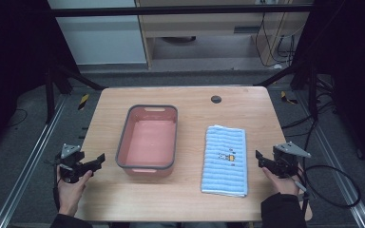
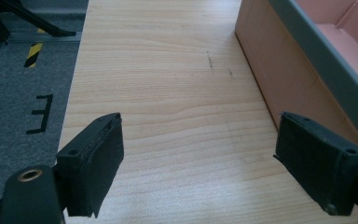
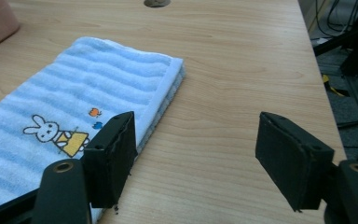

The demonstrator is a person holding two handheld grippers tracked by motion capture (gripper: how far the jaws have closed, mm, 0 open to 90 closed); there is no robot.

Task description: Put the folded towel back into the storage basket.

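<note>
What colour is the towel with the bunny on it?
The towel is light blue with paler stripes and a white edge. The right gripper view shows it best.

a black "e"-shaped mark (image 2: 39,114) stands on the grey floor (image 2: 9,93); no other text is readable.

A lab or test rig; the wooden table (image 1: 185,190) stands on grey carpet (image 1: 24,156) between aluminium rails (image 1: 26,173), with black stands (image 1: 59,78), hazard tape (image 1: 83,101) and loose cables (image 1: 332,175) behind.
</note>
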